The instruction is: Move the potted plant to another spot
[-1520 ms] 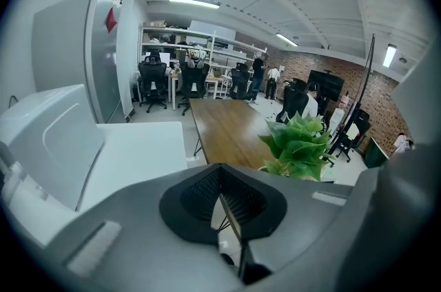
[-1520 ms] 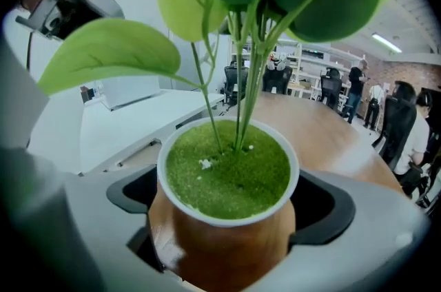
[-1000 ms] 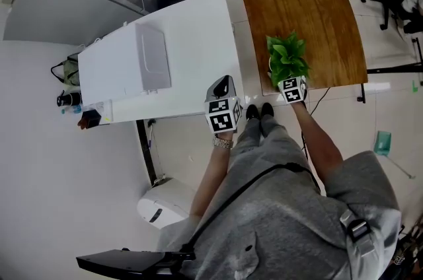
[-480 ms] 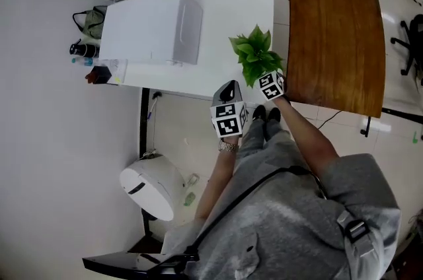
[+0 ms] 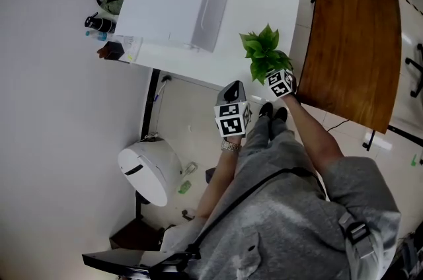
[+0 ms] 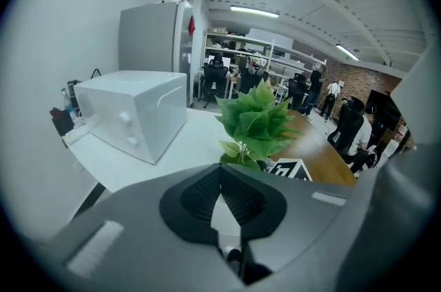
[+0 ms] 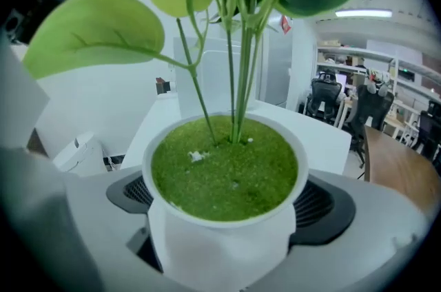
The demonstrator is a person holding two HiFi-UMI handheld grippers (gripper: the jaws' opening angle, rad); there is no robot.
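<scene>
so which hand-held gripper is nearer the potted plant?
Right. The right hand-held gripper has the potted plant between its opening jaws; the left hand-held gripper is apart, to its left.

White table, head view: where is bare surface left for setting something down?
Bare: the right part of the white table, between the white box and the potted plant, plus the brown table beyond. Crowded: the left end, with bottles and small items.
</scene>
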